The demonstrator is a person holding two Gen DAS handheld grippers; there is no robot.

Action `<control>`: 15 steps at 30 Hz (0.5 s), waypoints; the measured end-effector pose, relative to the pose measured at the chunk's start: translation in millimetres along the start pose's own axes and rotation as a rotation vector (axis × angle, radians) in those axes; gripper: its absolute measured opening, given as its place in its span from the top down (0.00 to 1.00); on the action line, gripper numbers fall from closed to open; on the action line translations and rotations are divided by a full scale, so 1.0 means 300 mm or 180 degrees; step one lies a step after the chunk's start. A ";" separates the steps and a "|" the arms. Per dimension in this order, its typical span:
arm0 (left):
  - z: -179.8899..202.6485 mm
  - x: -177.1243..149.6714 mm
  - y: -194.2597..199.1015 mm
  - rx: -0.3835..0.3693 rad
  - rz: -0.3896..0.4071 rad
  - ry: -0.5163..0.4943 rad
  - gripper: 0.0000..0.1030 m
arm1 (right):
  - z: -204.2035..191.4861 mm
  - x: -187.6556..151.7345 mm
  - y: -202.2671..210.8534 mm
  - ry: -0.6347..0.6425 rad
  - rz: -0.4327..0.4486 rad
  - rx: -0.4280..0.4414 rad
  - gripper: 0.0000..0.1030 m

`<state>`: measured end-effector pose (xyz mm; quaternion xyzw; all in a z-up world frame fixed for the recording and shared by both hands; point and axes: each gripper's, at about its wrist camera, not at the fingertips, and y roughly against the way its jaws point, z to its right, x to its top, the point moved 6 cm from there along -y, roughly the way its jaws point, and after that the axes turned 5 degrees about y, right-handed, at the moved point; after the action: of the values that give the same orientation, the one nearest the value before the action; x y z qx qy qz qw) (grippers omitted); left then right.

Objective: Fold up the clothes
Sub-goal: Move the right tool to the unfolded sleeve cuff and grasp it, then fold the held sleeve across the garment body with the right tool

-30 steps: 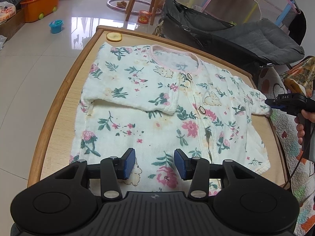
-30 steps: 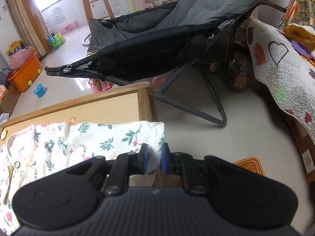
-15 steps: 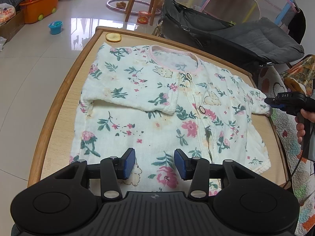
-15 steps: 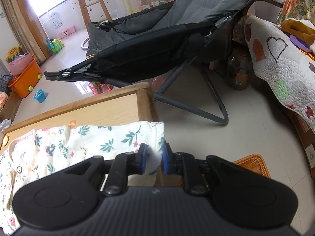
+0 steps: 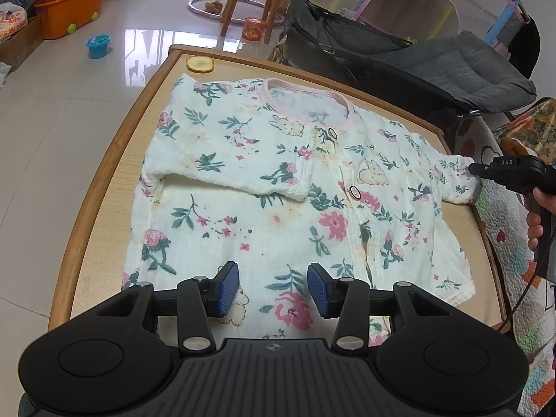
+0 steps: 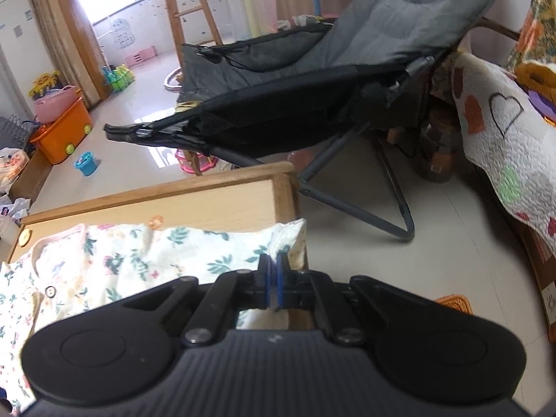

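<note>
My right claw (image 6: 272,279) is clamped on the floral shirt's (image 5: 278,187) sleeve cuff at three o'clock on the desk (image 5: 104,187) (view slightly blurred, apparently pinching cloth); my left claw (image 5: 273,288) hovers apart over the hem.

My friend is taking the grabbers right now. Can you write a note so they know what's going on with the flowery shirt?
Right gripper: shut on the cuff of the unfolded sleeve at the table edge.
Left gripper: open, holding nothing, over the shirt's hem.
Flowery shirt: lies flat, front up, on the table.
Done: the other sleeve is folded across the chest.
Left: fold the pinched sleeve inward, then fold the body.
</note>
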<state>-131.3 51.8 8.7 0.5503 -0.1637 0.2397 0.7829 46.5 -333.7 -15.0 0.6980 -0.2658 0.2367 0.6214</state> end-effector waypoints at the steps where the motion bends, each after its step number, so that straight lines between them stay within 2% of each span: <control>1: 0.000 0.001 0.002 -0.0002 0.0003 0.0001 0.55 | -0.011 0.004 0.006 0.0020 0.0012 0.0024 0.97; 15: -0.006 0.009 0.036 -0.0019 0.0069 0.0017 0.55 | -0.189 0.036 0.057 0.0283 0.0118 0.0363 0.97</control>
<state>-135.0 57.0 17.9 0.5455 -0.1682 0.2491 0.7824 43.1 -279.7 11.4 0.7161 -0.2370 0.2937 0.5872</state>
